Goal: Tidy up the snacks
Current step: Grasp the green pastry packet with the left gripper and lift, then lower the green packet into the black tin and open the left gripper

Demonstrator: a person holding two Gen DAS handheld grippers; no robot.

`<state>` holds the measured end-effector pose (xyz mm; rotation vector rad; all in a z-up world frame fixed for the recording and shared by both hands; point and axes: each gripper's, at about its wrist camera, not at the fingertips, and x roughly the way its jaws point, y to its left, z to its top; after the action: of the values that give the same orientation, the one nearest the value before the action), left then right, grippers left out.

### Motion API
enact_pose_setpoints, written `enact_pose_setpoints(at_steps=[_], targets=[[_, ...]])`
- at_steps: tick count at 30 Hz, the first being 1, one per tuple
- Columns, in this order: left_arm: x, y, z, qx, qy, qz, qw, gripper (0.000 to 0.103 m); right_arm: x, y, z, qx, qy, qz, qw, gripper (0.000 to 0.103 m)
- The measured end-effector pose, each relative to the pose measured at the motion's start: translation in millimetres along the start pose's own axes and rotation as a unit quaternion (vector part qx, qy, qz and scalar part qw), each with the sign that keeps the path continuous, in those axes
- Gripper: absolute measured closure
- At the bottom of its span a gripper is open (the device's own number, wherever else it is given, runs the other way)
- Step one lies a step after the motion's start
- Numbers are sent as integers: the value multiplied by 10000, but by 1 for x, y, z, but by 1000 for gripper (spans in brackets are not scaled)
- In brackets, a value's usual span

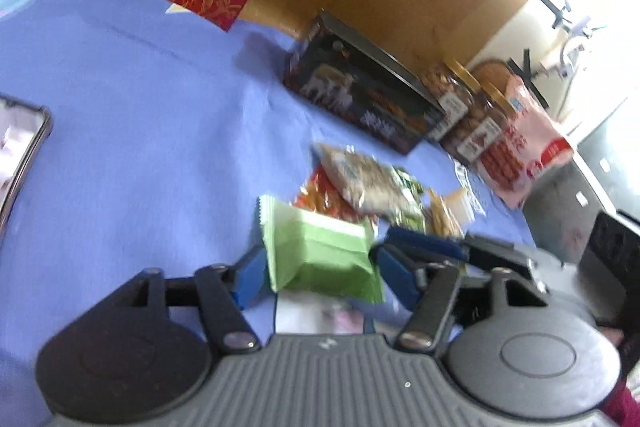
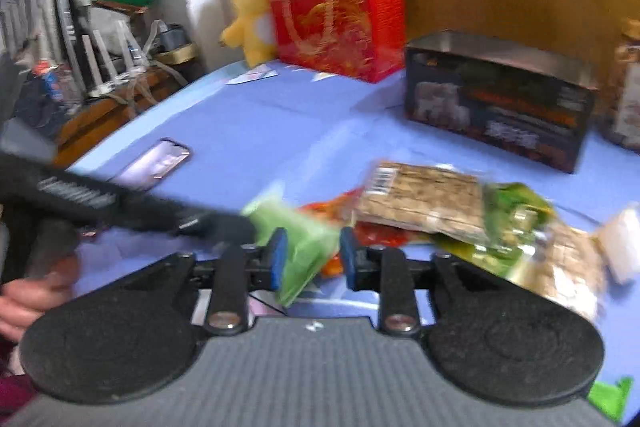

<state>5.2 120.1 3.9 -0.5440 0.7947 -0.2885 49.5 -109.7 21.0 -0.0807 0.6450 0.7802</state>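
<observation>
A: Report the work surface and the large items first.

B: A blue cloth (image 1: pixel 140 115) covers the table. At its far side stands a red gift bag (image 2: pixel 340 23) with gold print, a yellow plush toy (image 2: pixel 250 15) just beside it. Right of the bag stands an open-topped dark box (image 2: pixel 496 99). Right of the box are two clear jars (image 1: pixel 464 107) and a pink-and-red pouch (image 1: pixel 520 143). A phone (image 2: pixel 156 165) lies flat near the left edge.

A: Location of the loose snacks?

B: Piled on the cloth in front of the dark box. A grain-bar packet (image 2: pixel 424 201) lies on top of an orange packet (image 1: pixel 324 197); a green packet (image 1: pixel 324 255) is nearest the grippers.

A: Left gripper condition?

B: The left gripper (image 1: pixel 320 275) has the green packet between its blue pads. The frame is blurred; whether the pads press on it cannot be told.

A: Right gripper condition?

B: The right gripper (image 2: pixel 312 259) straddles one end of the same packet. A gap shows beside its right pad, so no grip is confirmed. A hand (image 2: pixel 28 299) shows at the left edge of the right wrist view.
</observation>
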Motion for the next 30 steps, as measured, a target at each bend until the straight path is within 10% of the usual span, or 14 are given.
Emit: enact_pose_setpoints(at_steps=[13,18,30], targets=[[14,-1,9,291,22,306,9991,36,8,22,-19,-842,121,-309,9959,45],[17,-14,-1,551,104,290,9980,55,24,38,-22,-1299,294,-320,9906,66],[6,-61,26,1091,-116,56,9939,56,-4,27,-6,-1231,-504,-835,9876,67]])
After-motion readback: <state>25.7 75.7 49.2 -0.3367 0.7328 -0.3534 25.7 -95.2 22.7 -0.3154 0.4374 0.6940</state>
